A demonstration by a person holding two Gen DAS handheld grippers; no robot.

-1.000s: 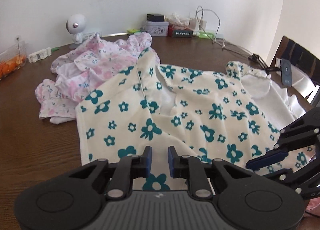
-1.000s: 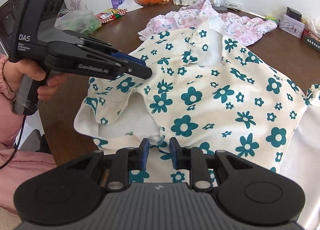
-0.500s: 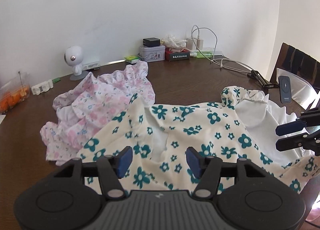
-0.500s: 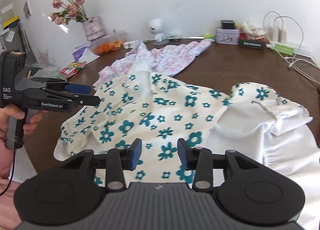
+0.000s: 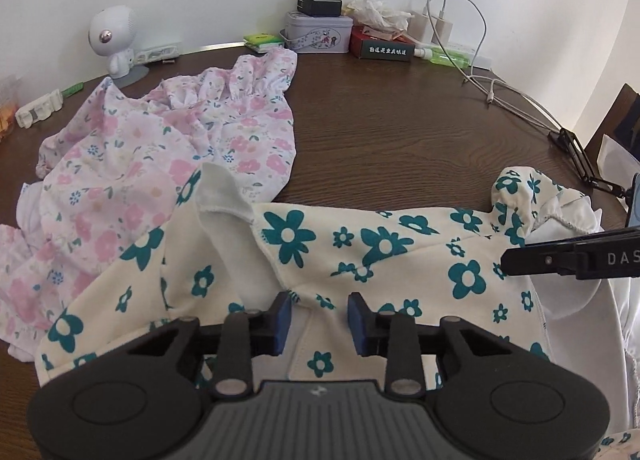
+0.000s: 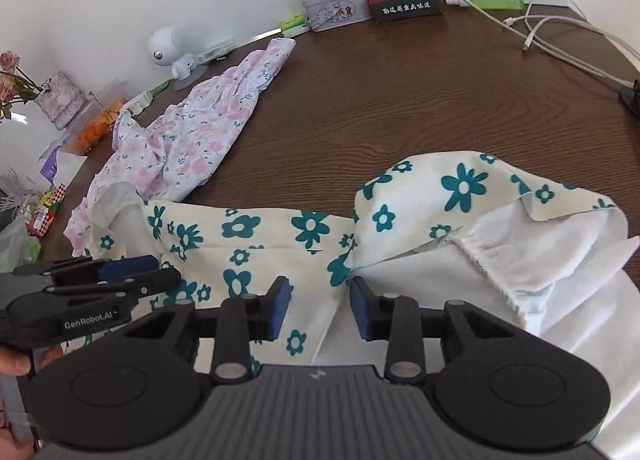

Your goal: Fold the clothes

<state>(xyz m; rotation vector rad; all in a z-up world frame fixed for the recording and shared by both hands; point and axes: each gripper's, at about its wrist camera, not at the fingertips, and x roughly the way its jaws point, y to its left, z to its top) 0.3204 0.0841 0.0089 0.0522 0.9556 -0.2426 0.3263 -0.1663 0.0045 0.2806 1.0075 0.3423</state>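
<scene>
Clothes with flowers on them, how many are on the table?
2. The cream dress with teal flowers lies nearest, under both claws. The pink flowery dress is crumpled behind it to the left, toward the wall. More could be hidden underneath.

Cream teal-flowered garment (image 5: 380,244), pink floral garment (image 5: 160,147), perhaps lilac-tinged, brown table (image 5: 400,131)

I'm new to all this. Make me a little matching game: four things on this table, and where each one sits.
Things:
1. cream garment
2. pink floral garment
3. white robot figurine
4. white cables

Places:
a. back left, by the wall
b. far right of the table
c. crumpled at the left
d. nearest, under both claws

Pairs: 1-d, 2-c, 3-a, 4-b
</scene>
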